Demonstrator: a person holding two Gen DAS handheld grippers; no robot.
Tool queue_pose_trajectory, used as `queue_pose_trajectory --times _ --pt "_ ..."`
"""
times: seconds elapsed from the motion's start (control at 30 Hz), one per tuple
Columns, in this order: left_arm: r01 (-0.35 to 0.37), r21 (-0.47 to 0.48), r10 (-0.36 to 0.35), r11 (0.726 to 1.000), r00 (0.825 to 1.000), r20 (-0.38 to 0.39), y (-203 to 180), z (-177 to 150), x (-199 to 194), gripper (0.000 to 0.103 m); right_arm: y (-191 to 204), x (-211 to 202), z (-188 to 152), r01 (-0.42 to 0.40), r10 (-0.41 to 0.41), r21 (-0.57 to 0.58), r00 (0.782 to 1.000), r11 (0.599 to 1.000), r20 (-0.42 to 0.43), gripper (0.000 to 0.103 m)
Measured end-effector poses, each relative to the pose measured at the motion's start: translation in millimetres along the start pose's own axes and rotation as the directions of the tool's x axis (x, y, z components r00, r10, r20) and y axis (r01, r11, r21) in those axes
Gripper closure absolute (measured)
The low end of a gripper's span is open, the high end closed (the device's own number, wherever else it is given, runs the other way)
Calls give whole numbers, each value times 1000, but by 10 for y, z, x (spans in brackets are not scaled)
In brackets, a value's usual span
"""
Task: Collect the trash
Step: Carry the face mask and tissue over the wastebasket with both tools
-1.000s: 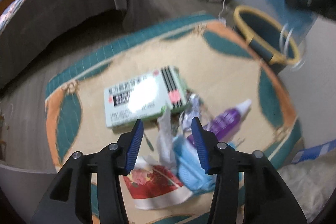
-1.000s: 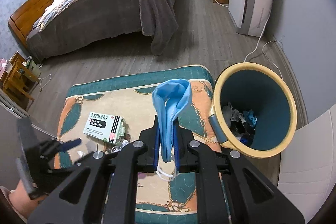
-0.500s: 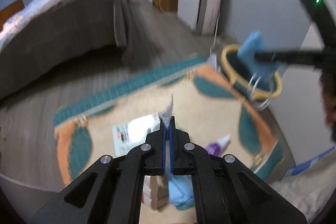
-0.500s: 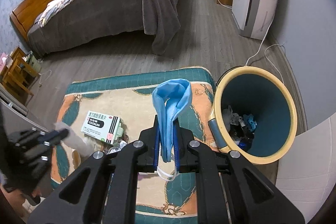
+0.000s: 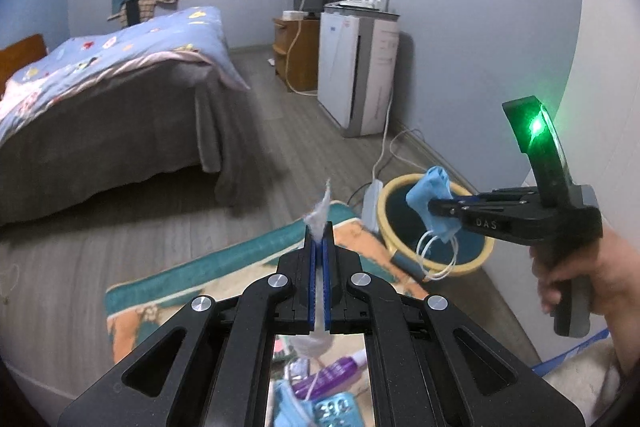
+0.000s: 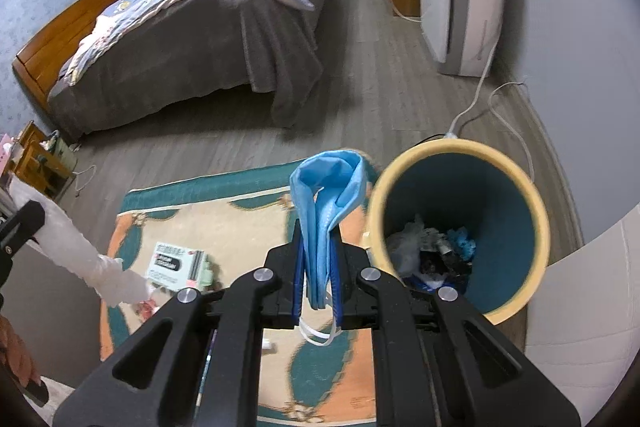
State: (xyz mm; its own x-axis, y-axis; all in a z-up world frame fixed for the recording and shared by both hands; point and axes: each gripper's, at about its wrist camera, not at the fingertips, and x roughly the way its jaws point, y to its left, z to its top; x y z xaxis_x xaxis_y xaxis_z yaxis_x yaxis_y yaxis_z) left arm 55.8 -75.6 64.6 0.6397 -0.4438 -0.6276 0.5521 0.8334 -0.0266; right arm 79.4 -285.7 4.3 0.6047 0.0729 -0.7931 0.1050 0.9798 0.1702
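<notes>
Now we pinch a limp mask (image 6: 326,211) in the right gripper (image 6: 316,267) beside the bin (image 6: 516,163); the left gripper (image 5: 319,255) clamps wispy tissue (image 5: 320,213). Both seem feather-light; mid-fold grips suit.

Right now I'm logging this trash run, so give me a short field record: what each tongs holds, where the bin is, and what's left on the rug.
left tongs: shut on tissue
right tongs: shut on mask, beside the bin's rim
bin: open, trash already inside, past the rug's edge
rug: box lies on it
also below left tongs: purple tube
</notes>
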Motion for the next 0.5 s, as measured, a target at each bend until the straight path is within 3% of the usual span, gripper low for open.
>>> queue_pose_trajectory --times 0.3,0.5 --pt "17 12 -16 1000 998 -60 -309 189 530 100 -396 52 23 46 -46 31 999 998 1 93" --pt "52 44 -49 998 996 -78 -652 294 864 100 -907 114 18 62 -62 121 998 991 -8 93"
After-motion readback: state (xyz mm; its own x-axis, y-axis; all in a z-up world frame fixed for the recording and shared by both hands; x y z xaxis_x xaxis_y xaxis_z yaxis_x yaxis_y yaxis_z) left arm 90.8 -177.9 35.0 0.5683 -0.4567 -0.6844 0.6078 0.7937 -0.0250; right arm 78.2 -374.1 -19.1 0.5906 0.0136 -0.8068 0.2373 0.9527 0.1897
